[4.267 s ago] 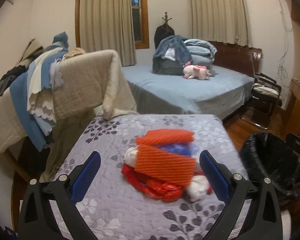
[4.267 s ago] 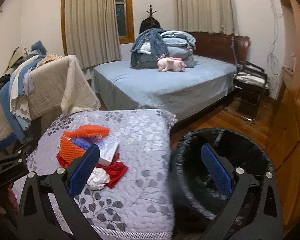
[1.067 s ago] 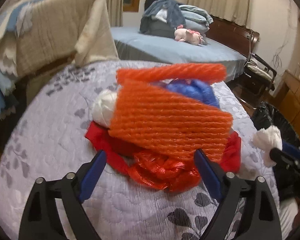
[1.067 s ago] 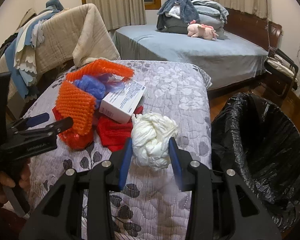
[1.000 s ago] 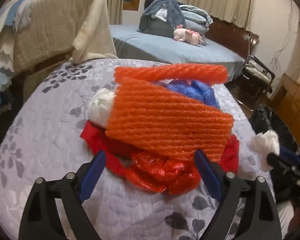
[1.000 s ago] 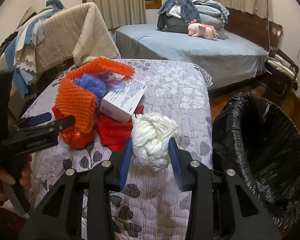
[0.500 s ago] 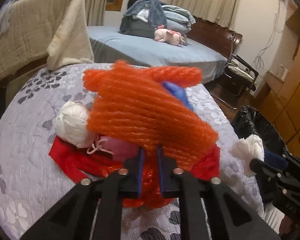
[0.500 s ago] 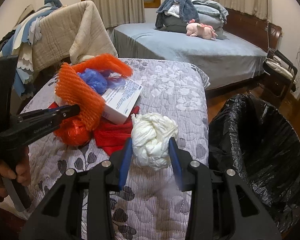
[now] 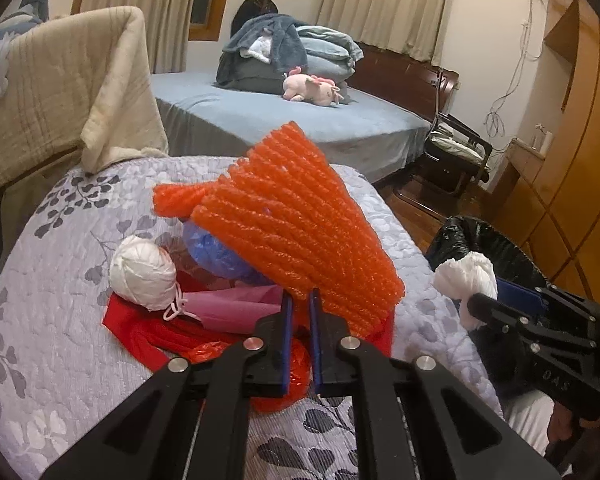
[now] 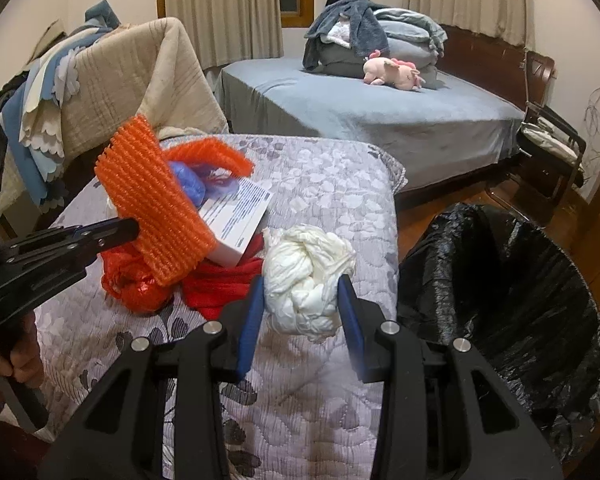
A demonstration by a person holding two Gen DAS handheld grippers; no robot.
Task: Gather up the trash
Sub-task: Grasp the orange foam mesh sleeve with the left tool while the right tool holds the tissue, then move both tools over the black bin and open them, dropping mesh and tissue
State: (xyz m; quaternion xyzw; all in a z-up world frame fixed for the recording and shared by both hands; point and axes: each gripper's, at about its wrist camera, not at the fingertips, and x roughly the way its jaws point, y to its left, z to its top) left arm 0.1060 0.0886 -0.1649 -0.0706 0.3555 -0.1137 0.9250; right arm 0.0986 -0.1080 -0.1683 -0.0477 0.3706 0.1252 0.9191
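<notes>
Trash is being gathered from a quilted table (image 10: pixel 320 184) toward a black-lined bin (image 10: pixel 500 288) at the right of the right wrist view. An orange foam net (image 9: pixel 300 232) is pinched at its lower edge by the left gripper (image 9: pixel 298 308), whose jaws have just been closing and are now clenched on the thin sheet; the net is seen tilted up from the pile at the centre of the left wrist view. A white crumpled wad (image 10: pixel 306 280) is clamped between the blue pads of the right gripper (image 10: pixel 302 304), low in the centre of the right wrist view, beside the bin's rim.

Left on the table, under and around the net, are a blue plastic bag (image 9: pixel 216 252), a white ball (image 9: pixel 144 276), a pink sheet (image 9: pixel 236 308), red plastic and cloth (image 9: pixel 148 328), and a white box (image 10: pixel 236 220).

Several risks can be judged from here. Only a narrow margin of the net appears to be held, so it could slip free if it is swung quickly. A second orange strip (image 10: pixel 208 156) lies against the net and the blue bag; whether they are tangled cannot be told, but if they are, loose items could be dragged off the table edge. The wad is soft and could be squeezed out of the pads. The bin liner looks slack, so a light piece dropped near the rim might be caught there or fall outside.
</notes>
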